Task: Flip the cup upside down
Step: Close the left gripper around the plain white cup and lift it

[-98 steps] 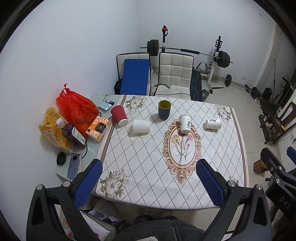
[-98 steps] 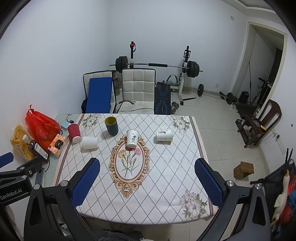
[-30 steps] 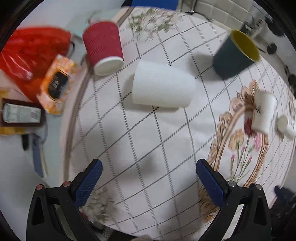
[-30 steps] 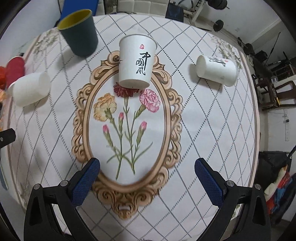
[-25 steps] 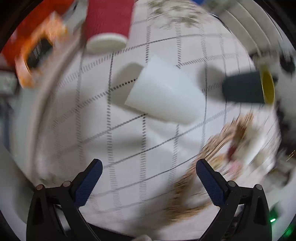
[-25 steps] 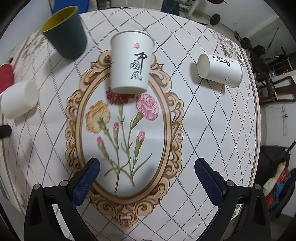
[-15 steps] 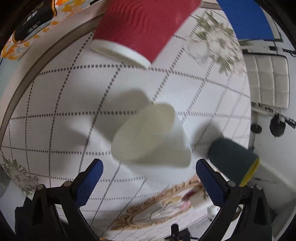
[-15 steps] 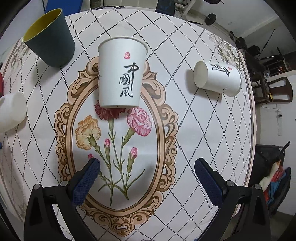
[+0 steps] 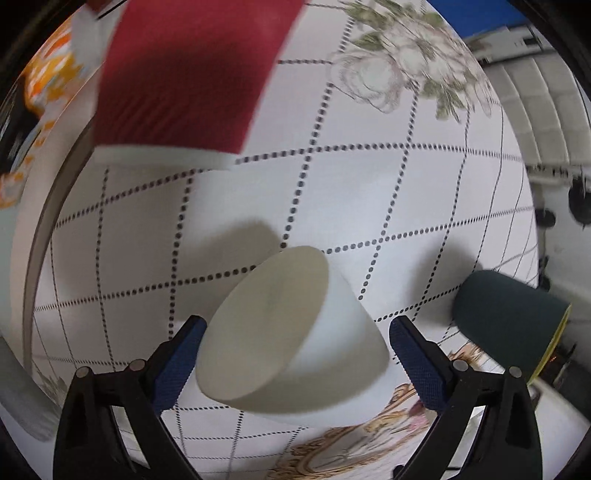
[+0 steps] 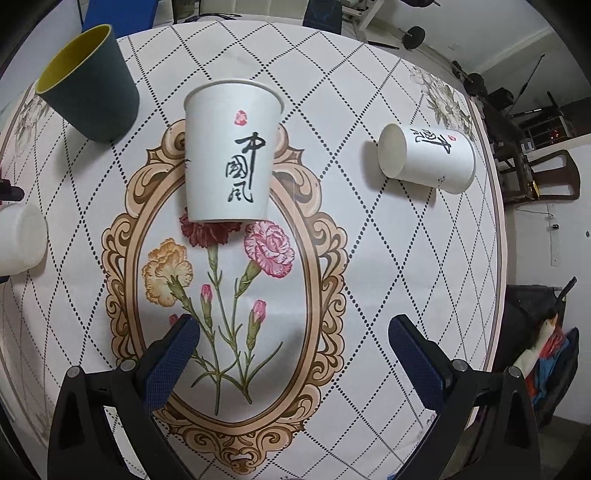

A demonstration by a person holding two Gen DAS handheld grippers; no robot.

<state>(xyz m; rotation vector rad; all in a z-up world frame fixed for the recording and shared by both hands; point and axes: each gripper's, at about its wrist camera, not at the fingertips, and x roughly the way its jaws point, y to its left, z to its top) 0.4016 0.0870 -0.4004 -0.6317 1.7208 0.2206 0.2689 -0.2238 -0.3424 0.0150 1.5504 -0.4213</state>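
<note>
Two blue pads of the left claw (image 9: pixel 293 354) now bracket the plain white cup (image 9: pixel 291 339) lying sideways on the desk (image 9: pixel 147 236), jaws apart, after a fast approach; closing comes next. Farther off, the right claw (image 10: pixel 291 350) hovers, likewise apart, before the upright printed cup (image 10: pixel 229 155).

home room: floral tablecloth (image 10: pixel 369 258), barbell weights (image 10: pixel 415 35), chair (image 10: pixel 535 177).
</note>
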